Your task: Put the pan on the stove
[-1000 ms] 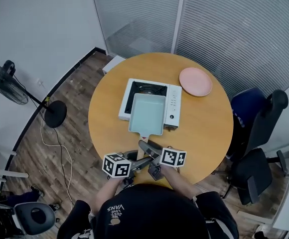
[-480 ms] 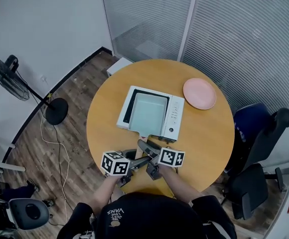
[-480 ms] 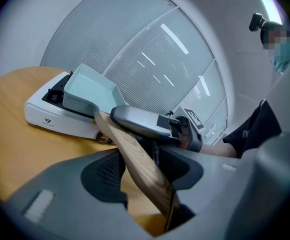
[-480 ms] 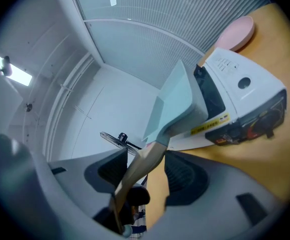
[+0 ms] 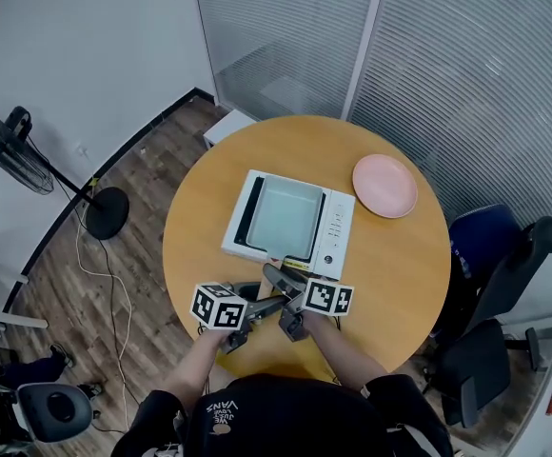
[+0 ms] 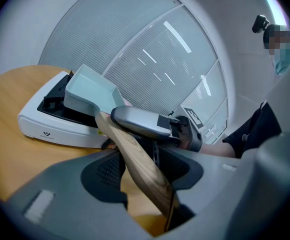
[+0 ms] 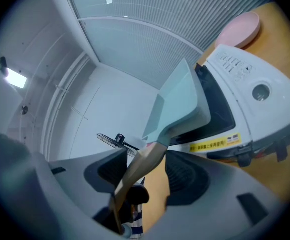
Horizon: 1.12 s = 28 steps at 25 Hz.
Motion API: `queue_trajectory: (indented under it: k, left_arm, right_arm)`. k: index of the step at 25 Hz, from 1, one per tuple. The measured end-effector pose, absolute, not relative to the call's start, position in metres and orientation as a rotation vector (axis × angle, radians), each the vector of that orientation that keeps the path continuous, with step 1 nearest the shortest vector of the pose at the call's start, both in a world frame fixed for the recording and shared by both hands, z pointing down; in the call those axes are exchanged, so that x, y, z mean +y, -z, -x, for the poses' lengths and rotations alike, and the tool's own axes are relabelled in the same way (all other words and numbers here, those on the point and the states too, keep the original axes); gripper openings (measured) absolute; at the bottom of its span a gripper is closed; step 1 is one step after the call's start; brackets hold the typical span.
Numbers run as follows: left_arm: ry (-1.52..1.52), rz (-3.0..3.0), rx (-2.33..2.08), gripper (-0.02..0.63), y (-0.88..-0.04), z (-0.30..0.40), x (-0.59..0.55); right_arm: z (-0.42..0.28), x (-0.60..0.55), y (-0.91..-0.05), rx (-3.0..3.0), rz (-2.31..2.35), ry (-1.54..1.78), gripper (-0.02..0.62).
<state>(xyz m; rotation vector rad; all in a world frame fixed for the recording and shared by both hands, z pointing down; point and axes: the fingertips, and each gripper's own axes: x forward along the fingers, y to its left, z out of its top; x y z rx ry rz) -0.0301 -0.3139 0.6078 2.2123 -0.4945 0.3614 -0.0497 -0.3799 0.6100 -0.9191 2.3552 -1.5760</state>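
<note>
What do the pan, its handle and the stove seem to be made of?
Pan: pale mint, smooth and matte; probably coated metal, though the look leaves it open.
Handle: wood, brown with visible grain and a soft sheen.
Stove: glossy white casing with a dark top recess; painted metal or plastic, I cannot tell which.

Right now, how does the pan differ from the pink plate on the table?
The pan is rectangular and pale blue-green, with a wooden handle; the pink plate is round and has no handle. The pan is over the stove, its handle gripped by the left gripper and right gripper; the pink plate lies flat on the bare table beside the stove, untouched. Both are empty.
</note>
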Motion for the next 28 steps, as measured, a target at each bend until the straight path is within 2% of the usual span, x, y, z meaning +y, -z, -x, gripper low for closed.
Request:
queue_trajectory:
  k: [12, 22, 28]
  left_arm:
    - [-0.313, -2.180, -0.478, 0.216, -0.610, 0.039, -0.333]
    - [-0.306, -2.207, -0.430, 0.216, -0.611, 0.037, -0.335]
    - [-0.317, -2.259, -0.461, 0.247, -0.610, 0.044, -0.335]
  right_arm:
    - [0.058, -0.398, -0.613, 2.390, 0.976, 1.540, 0.225]
    - [0.048, -0.403, -0.606, 2.566, 1.142, 1.320, 0.242]
    - [0.045, -0.394, -0.607, 2.558, 1.201, 1.295, 0.242]
